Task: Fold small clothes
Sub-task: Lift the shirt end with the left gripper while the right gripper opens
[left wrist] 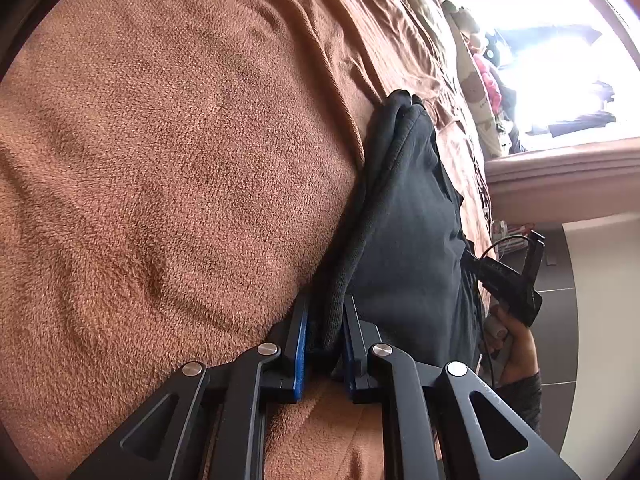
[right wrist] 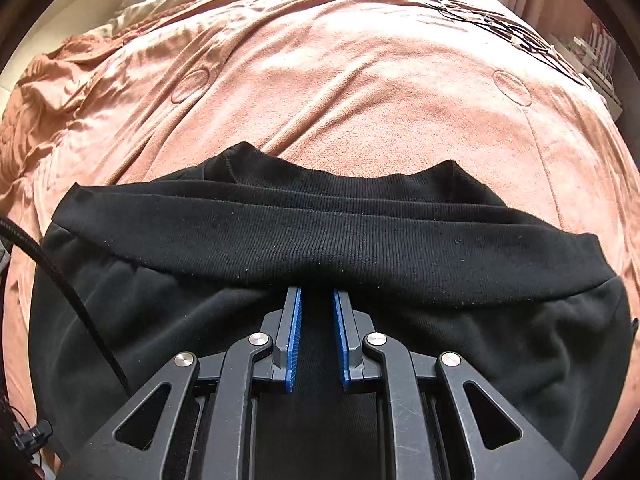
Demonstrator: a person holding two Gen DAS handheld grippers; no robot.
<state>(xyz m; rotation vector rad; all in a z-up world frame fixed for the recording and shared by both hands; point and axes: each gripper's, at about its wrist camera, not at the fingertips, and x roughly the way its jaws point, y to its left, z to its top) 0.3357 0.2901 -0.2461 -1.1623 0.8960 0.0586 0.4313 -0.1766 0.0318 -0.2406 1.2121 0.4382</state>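
Showing right gripper (left wrist: pixel 472 258) w/ hand (left wrist: pixel 516 344): left-wrist view only.

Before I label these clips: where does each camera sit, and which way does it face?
Left wrist: on the left gripper, looking along the brown blanket; jaws pinch the black garment; the other hand and right gripper show.
Right wrist: on the right gripper, looking steeply down at the garment's ribbed band; jaws nearly closed on it.
Shared: garment, blanket.
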